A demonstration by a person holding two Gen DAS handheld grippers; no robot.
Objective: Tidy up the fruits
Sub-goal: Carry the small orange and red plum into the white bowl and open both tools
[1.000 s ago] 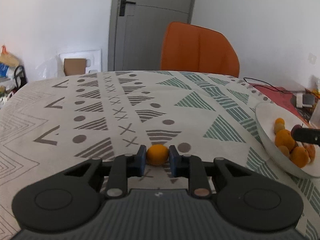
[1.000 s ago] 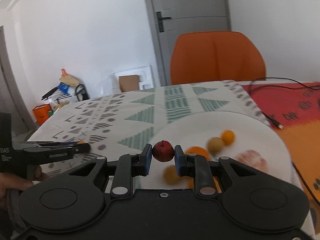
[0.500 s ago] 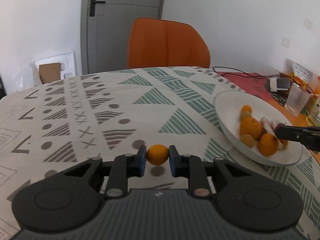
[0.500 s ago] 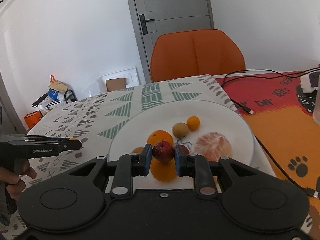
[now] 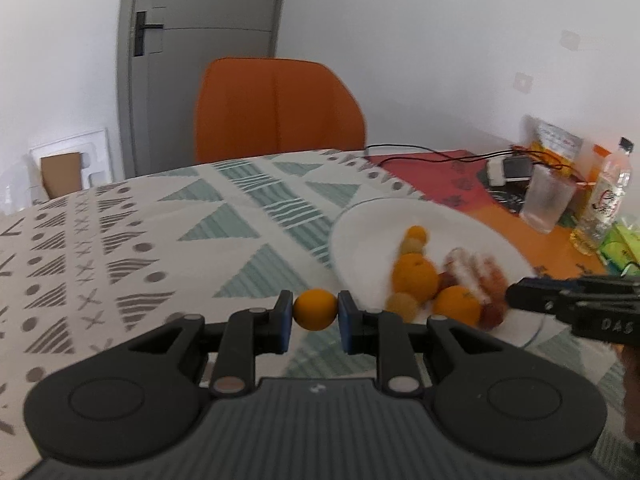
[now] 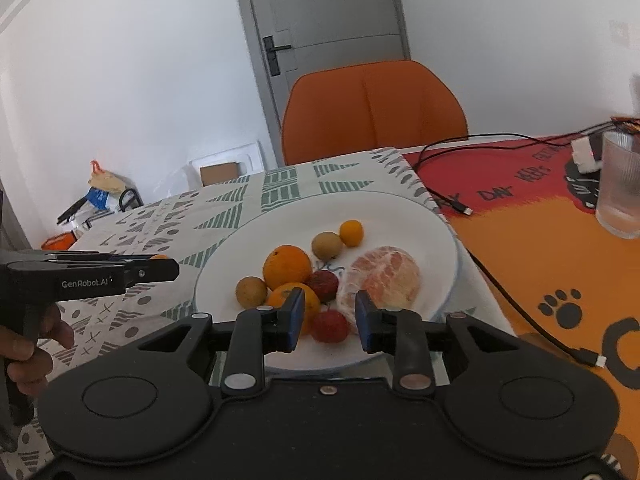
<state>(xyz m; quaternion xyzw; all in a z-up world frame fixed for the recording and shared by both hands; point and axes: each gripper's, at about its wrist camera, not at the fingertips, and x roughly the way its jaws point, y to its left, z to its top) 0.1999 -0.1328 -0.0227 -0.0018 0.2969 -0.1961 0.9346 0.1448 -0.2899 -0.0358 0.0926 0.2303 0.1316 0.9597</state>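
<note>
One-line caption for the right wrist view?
Right gripper opening over white plate, red fruit between its pads.

The left hand-held gripper is clamped tight, tilted downward; the right hand-held gripper tilts downward too, its jaws opening.

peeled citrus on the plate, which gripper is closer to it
Right. The right gripper is over the white plate, jaws opening right beside the peeled citrus; the left gripper holds a small orange fruit short of the plate.
</note>
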